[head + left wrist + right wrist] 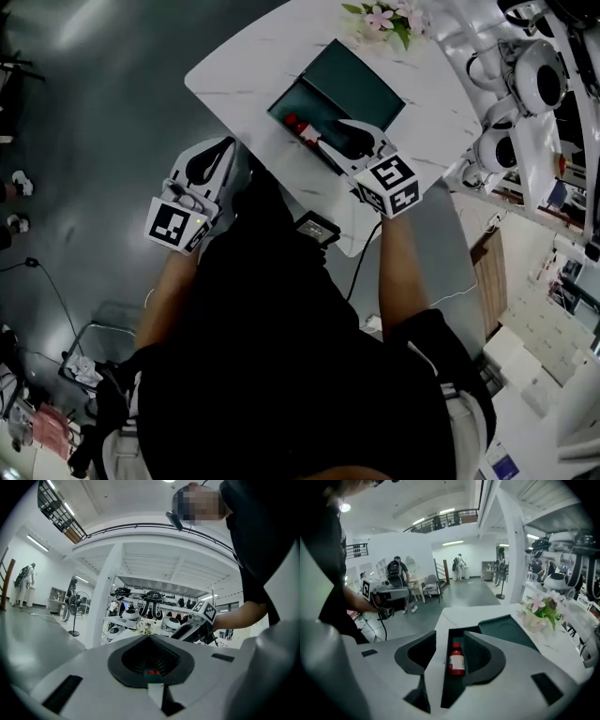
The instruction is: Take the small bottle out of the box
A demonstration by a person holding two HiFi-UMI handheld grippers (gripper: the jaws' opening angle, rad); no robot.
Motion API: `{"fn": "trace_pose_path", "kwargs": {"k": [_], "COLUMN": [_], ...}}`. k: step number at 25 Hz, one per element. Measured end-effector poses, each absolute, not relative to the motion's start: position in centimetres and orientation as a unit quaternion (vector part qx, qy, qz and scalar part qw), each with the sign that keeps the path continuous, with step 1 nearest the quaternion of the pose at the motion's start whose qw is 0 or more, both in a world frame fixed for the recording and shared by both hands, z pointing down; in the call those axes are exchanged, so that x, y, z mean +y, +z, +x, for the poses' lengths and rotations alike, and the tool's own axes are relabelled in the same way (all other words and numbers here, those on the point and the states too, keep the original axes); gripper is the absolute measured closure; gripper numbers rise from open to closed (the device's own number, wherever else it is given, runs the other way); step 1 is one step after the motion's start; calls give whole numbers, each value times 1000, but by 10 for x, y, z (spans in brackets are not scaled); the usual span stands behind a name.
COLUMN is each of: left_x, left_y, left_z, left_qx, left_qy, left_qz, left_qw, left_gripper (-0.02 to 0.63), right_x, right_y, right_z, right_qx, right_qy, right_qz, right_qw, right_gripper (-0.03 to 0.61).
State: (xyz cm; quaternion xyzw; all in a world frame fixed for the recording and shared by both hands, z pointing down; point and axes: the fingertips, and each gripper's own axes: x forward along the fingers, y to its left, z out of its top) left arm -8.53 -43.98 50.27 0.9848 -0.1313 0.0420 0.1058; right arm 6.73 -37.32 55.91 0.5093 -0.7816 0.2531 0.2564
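Observation:
A small bottle (300, 127) with a red cap and white label lies in the open dark green box (361, 80) on the white table (253, 56). My right gripper (325, 141) hangs over the box with its jaws open. In the right gripper view the bottle (456, 660) shows in the gap between the jaws, lying below them and untouched by the right gripper (450, 637). My left gripper (225, 145) stays off the table's left edge, shut and holding nothing. The left gripper view shows the left gripper (150, 637) with its jaws met.
Pink flowers (384, 19) stand at the table's far edge behind the box lid. A black device (317, 228) with a cable lies at the near edge. Shelves with white helmet-like parts (525, 84) stand to the right. Grey floor lies to the left.

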Motion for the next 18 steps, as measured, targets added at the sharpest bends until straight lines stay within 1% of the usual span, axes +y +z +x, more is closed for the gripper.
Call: {"fn": "trace_pose_path", "kwargs": {"k": [3,8,13,15,18], "left_x": [-447,-455,-452,-449,-447], "left_y": [512,532,544,547,552], "left_z": [-82,-75,-69,-69,-70], "left_qx": [-129,-125,-122,-121,-118], "left_qy": [63,82,90,95,100], "left_qz": [984,981,978,977,976], "left_qw": [107,122,142,147,151], "left_gripper": [598,598,598,598,598], "right_x": [-383,-387,-379,-377,-378], "right_y": [602,655,680,687,694], "right_z": [68,74,67,65,64], "right_qx": [-777,-757,-747,-740,-730], "right_qy": [300,360,412,418,419], "right_qz": [465,426,383,373,369], "right_qw": [300,340,354,372,395], "right_gripper": [380,378,371,353,350]}}
